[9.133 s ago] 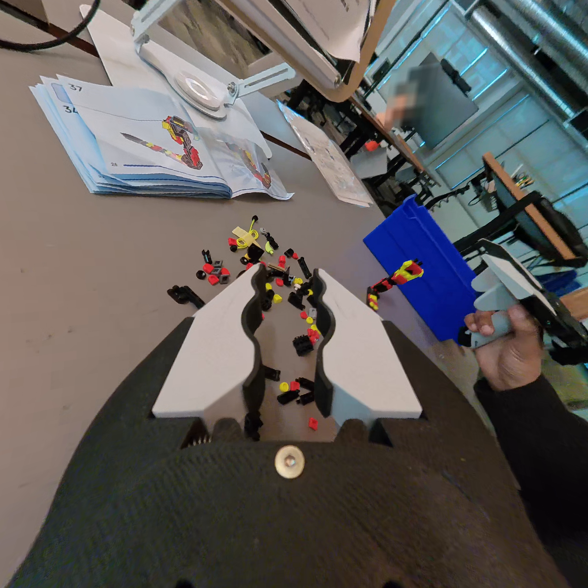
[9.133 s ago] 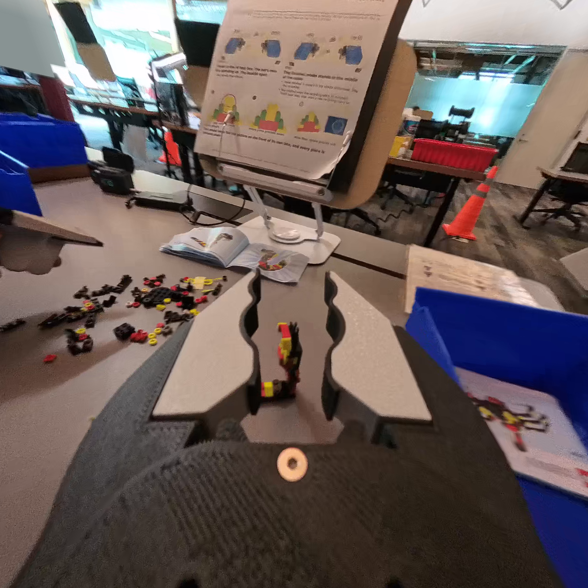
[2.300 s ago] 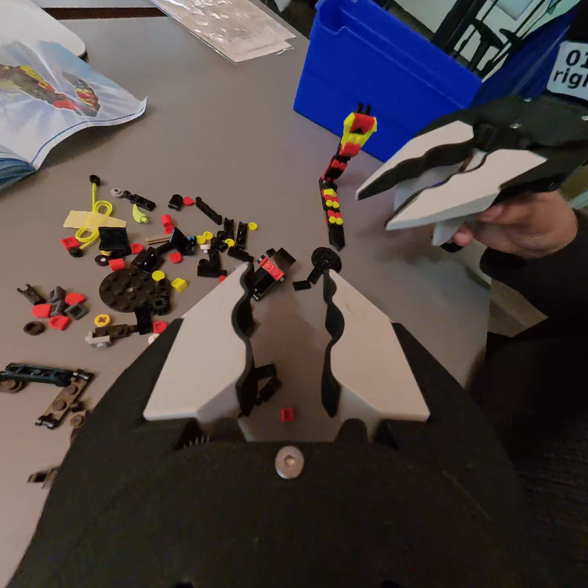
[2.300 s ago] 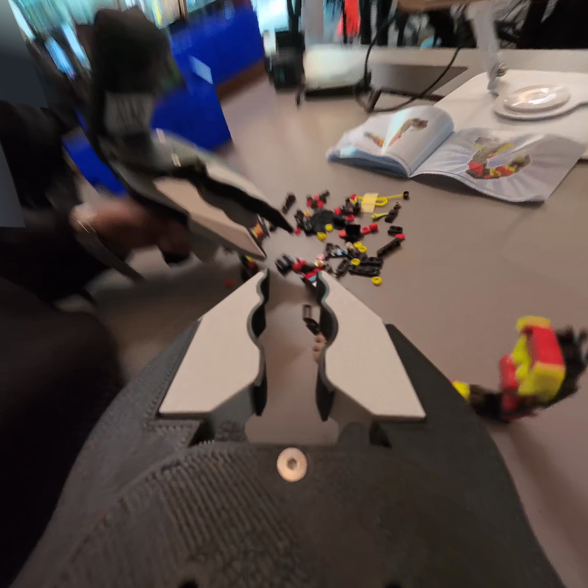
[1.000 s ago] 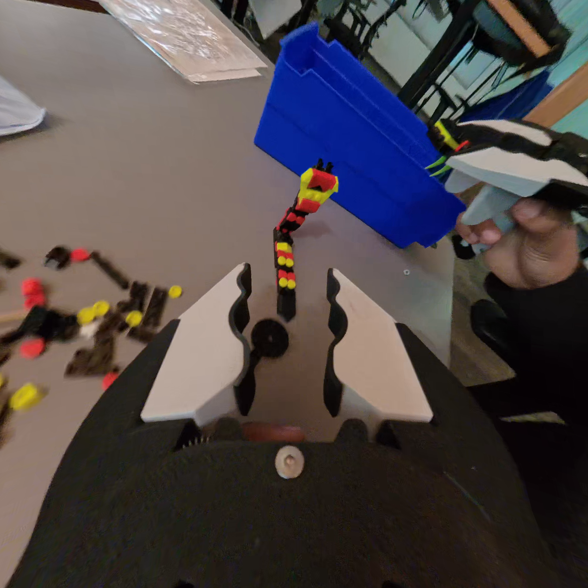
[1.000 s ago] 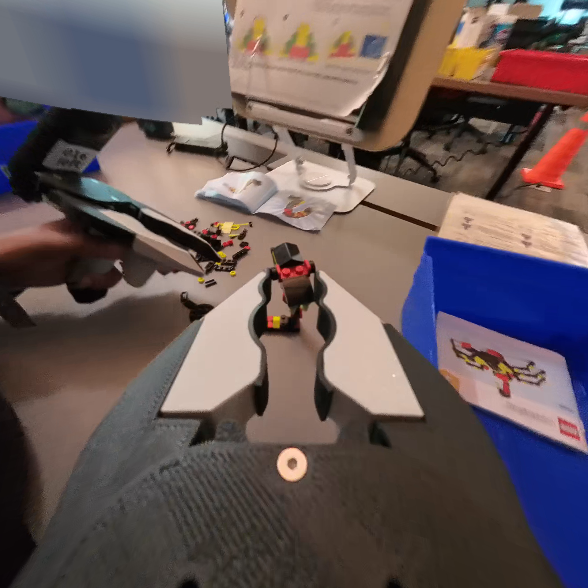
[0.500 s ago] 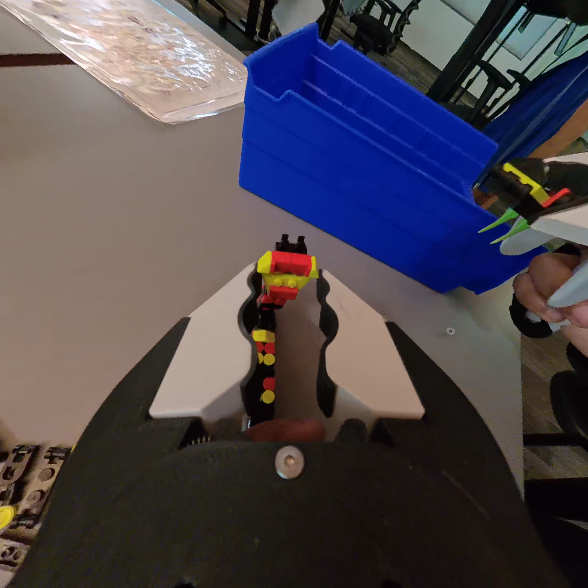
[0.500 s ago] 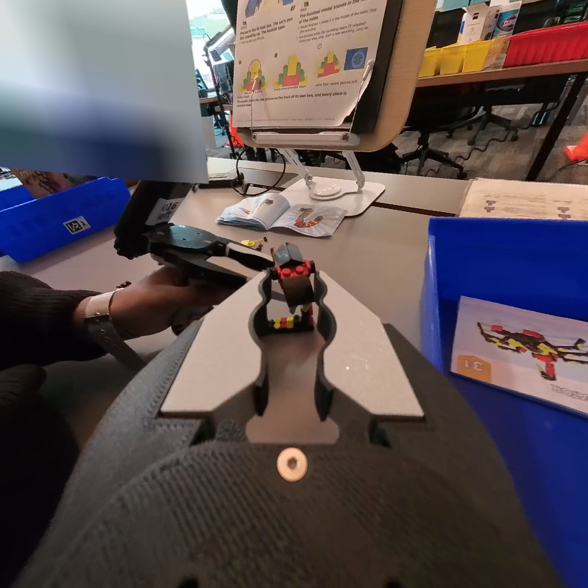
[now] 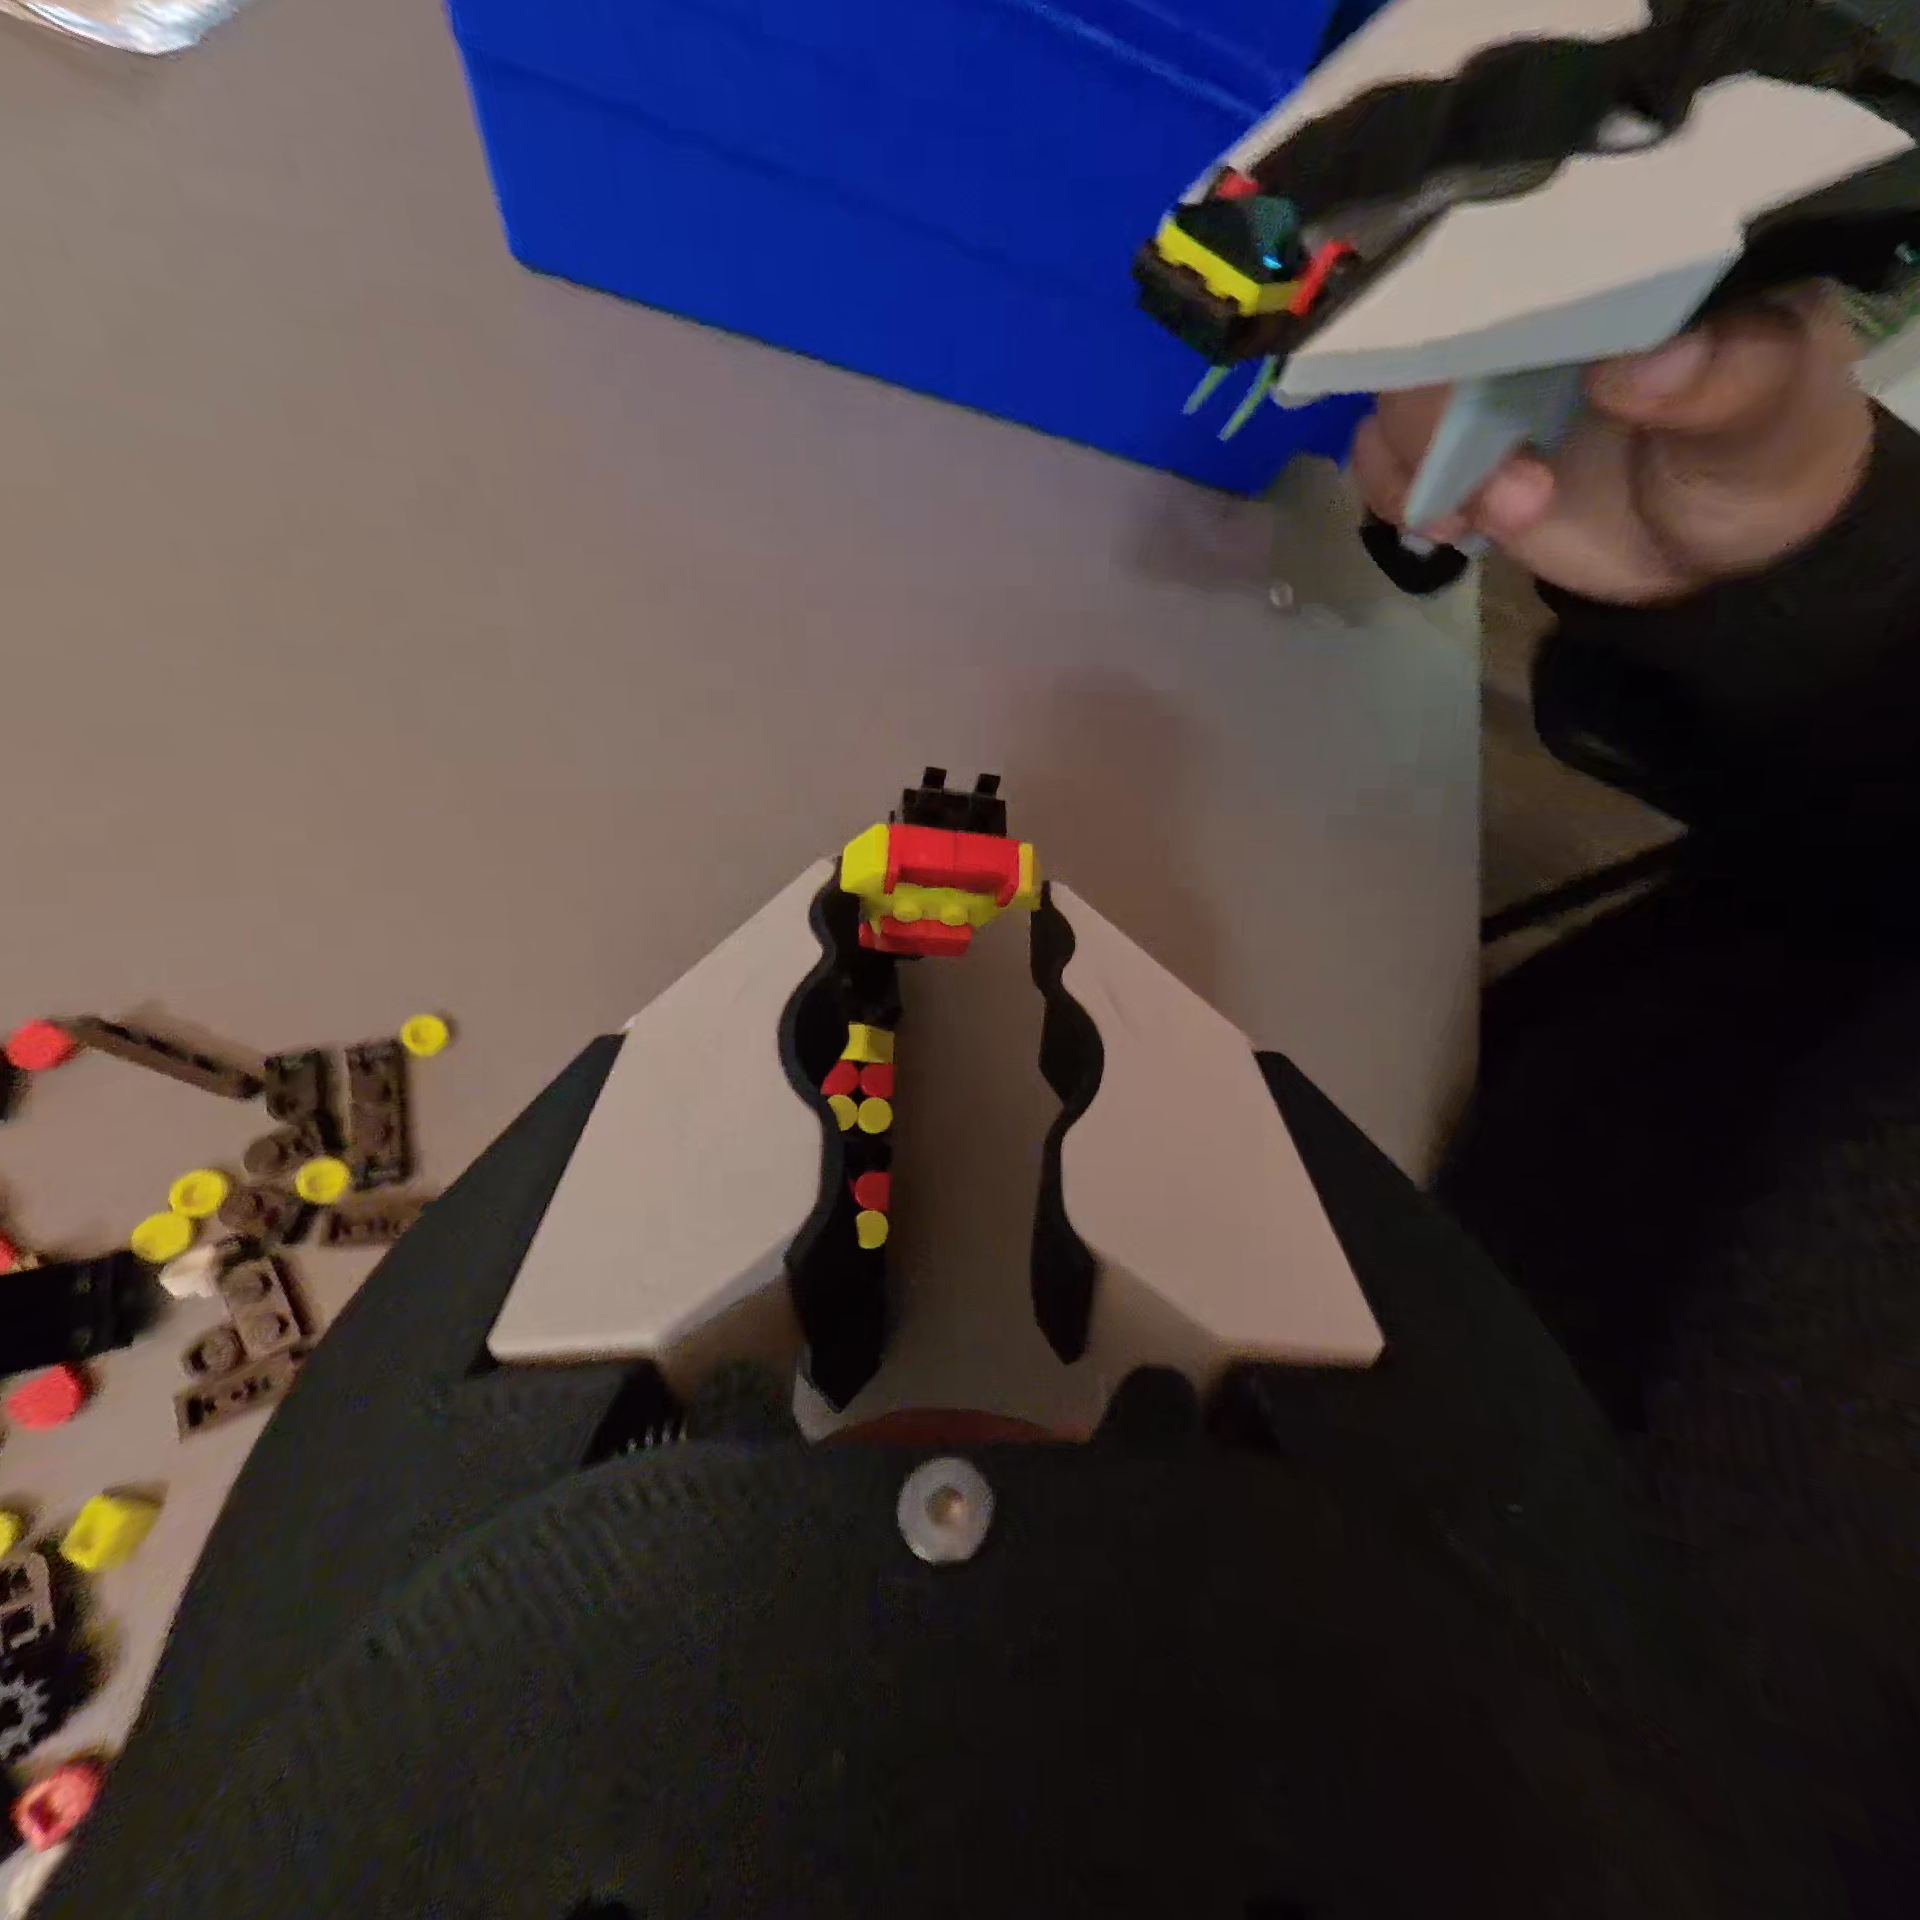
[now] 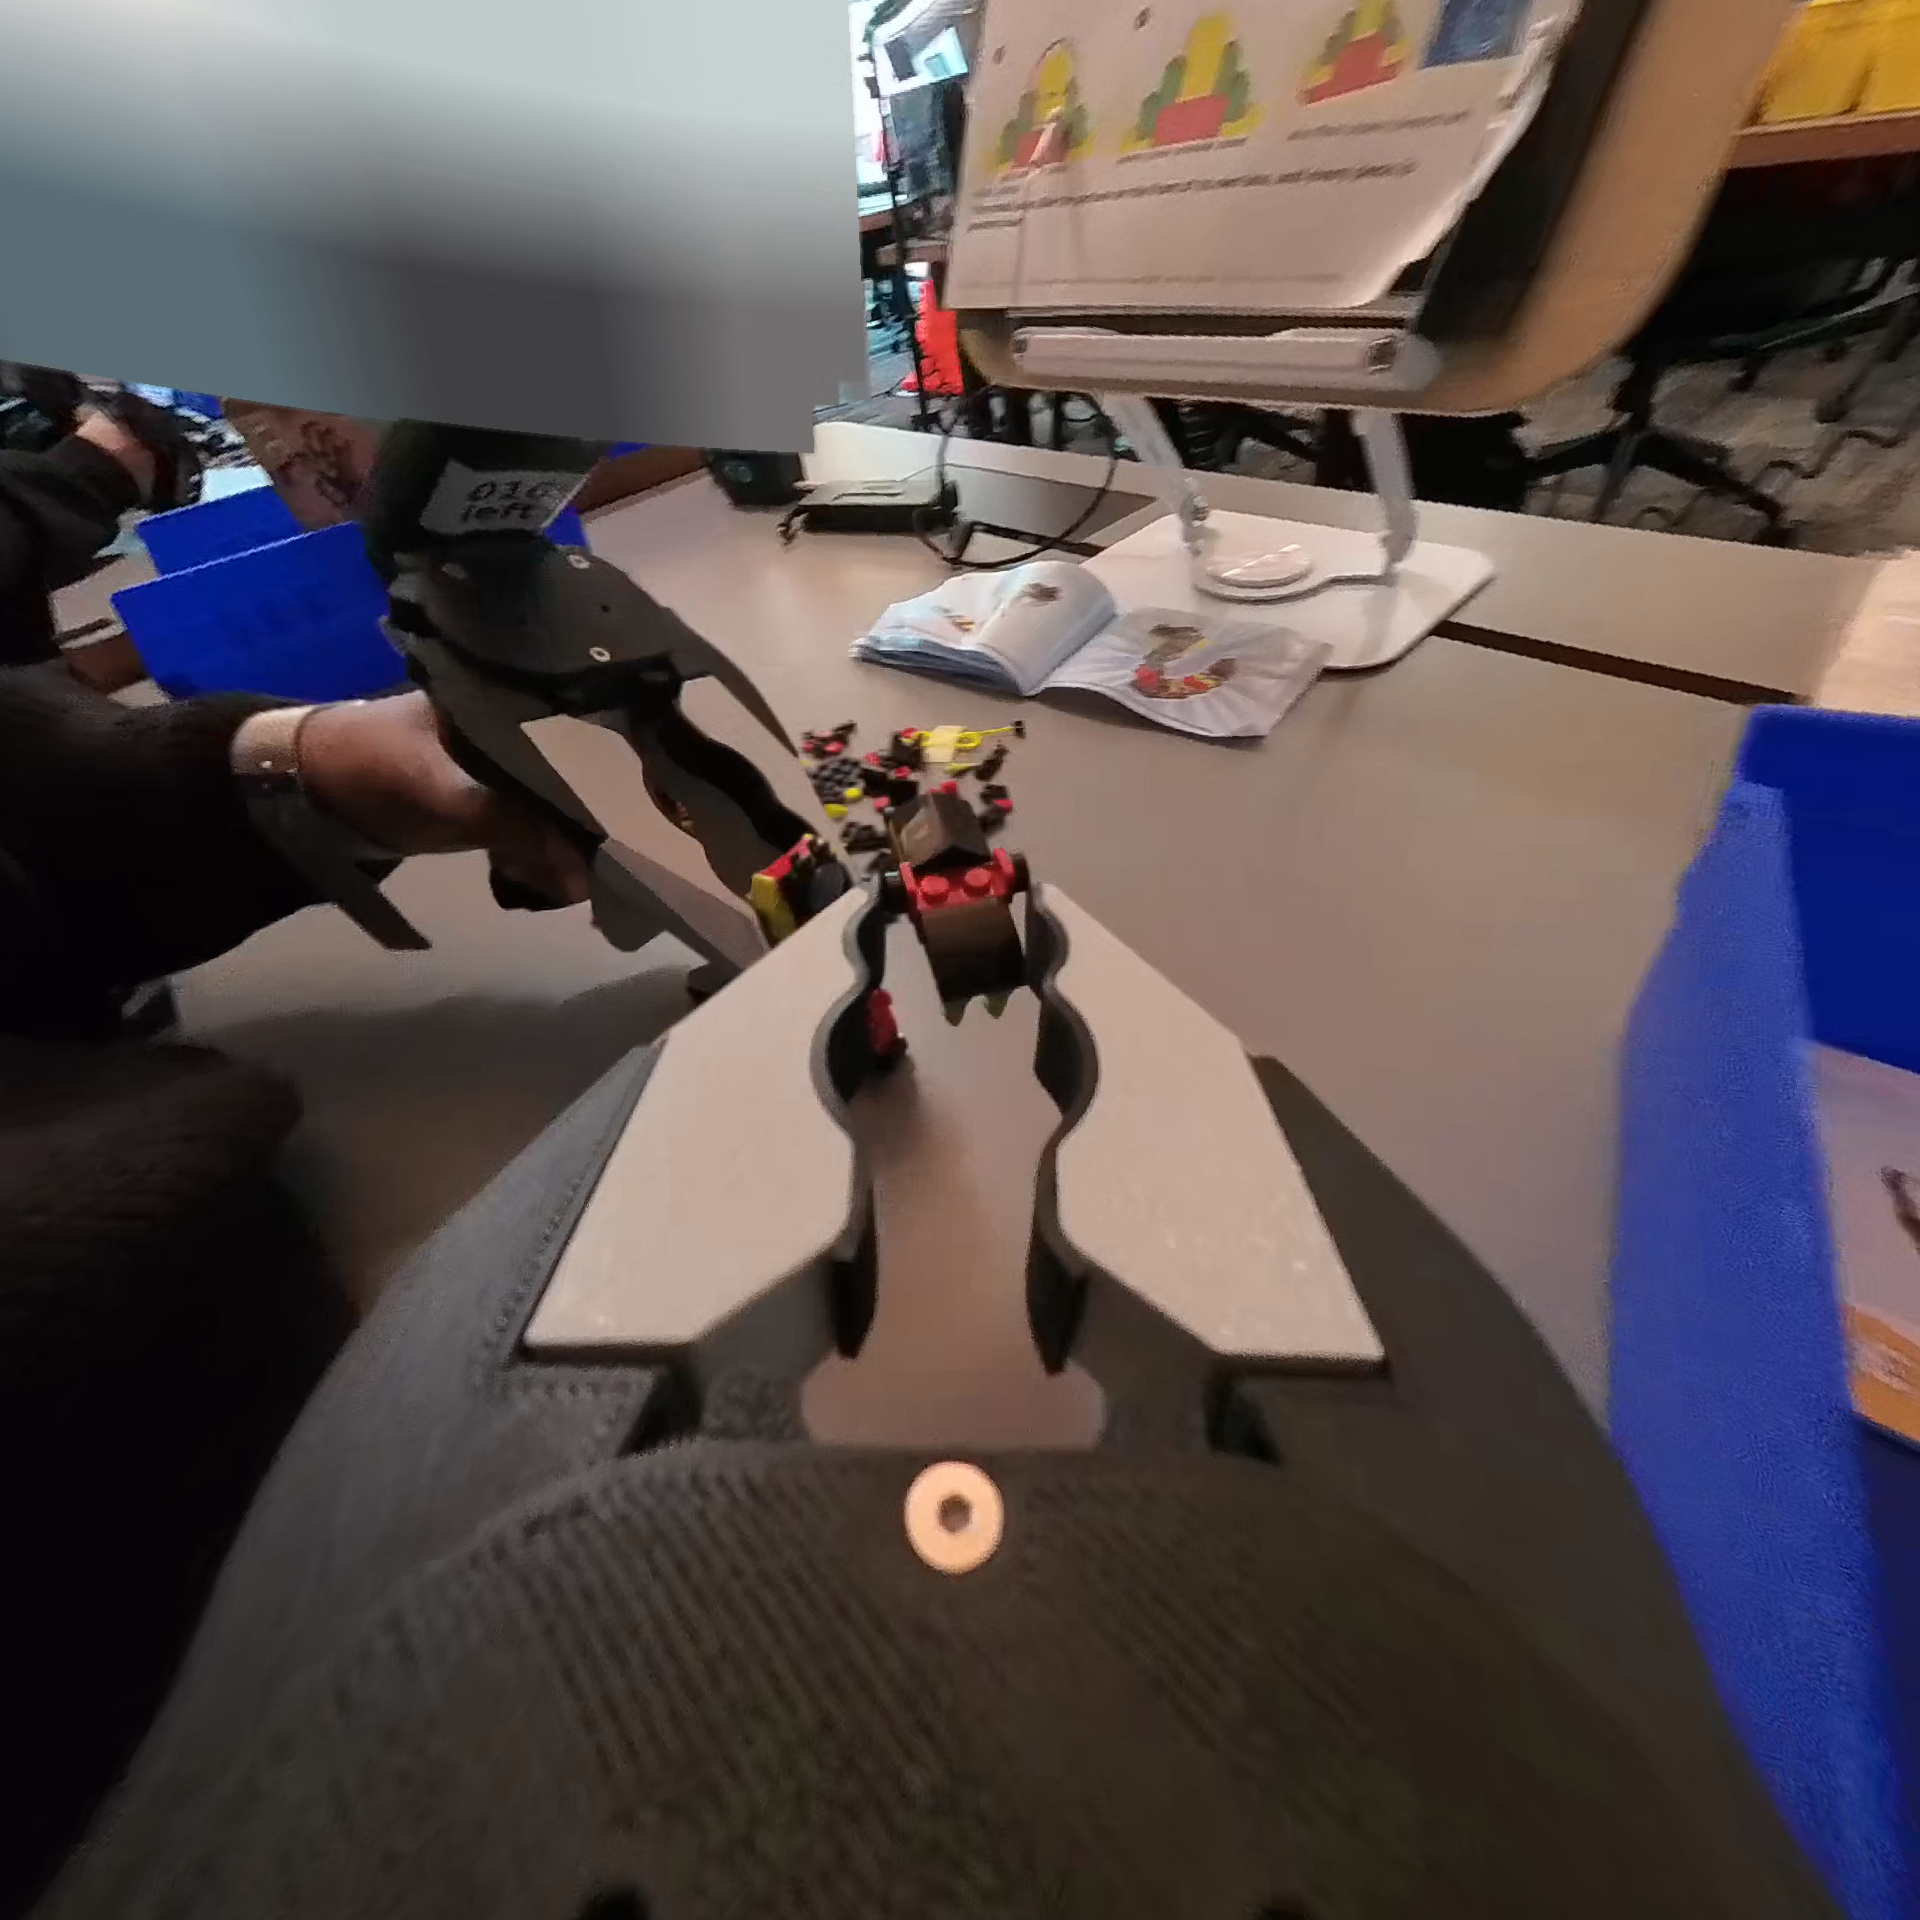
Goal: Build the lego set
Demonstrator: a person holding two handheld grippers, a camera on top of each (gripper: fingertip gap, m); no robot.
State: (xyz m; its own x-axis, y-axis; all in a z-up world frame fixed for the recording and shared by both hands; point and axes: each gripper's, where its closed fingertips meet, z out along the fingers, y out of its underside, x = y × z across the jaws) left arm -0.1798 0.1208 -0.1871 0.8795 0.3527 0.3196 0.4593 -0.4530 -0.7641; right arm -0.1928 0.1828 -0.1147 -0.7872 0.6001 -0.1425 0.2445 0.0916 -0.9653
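My left gripper (image 9: 935,904) is shut on a long lego body (image 9: 940,888) of black, red and yellow pieces. Its wide red-and-yellow end sits between my fingertips, and the rest runs back along the left finger. My right gripper (image 10: 951,914) is shut on a small black, red and yellow lego head (image 10: 961,904) with green spikes. In the left wrist view the right gripper (image 9: 1278,260) holds that head (image 9: 1231,265) up and to the right, apart from the body. In the right wrist view the left gripper (image 10: 790,883) is close on the left.
A blue bin (image 9: 883,156) stands behind the grippers and also shows in the right wrist view (image 10: 1787,1039). Several loose lego pieces (image 9: 270,1132) lie on the grey table (image 9: 520,571) at the left. An open instruction booklet (image 10: 1091,644) and a sheet stand (image 10: 1299,540) are farther back. The left gripper's tips are roughly 10 cm from the right gripper's.
My left gripper closed in around the lego body and now holds it off the table. My right gripper, with the head, has moved closer to the left gripper.
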